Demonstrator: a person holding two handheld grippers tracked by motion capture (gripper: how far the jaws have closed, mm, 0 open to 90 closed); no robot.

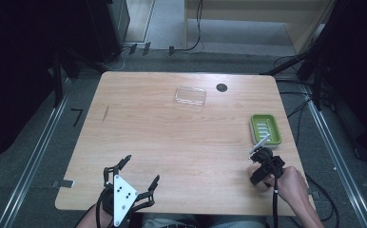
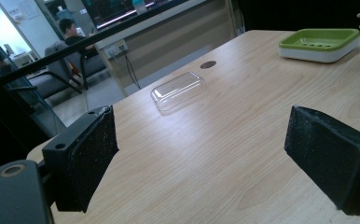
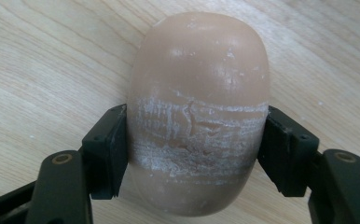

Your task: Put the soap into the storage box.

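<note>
A tan oval soap bar [image 3: 199,79] lies on the wooden table [image 1: 172,142], its surface scuffed white across the middle. My right gripper [image 3: 197,140] is shut on it, one black pad pressed against each long side. In the high view this gripper [image 1: 263,167] points down at the table near the right edge, just in front of a green soap dish [image 1: 265,129], and it hides the soap. My left gripper [image 1: 141,168] stands open at the near left with nothing between its pads [image 2: 92,154].
A clear plastic lid [image 1: 190,96] lies at the far middle of the table, and in the left gripper view the lid [image 2: 178,91] sits ahead of the jaws. A dark round hole [image 1: 222,87] is just right of it. Dark stands flank the table.
</note>
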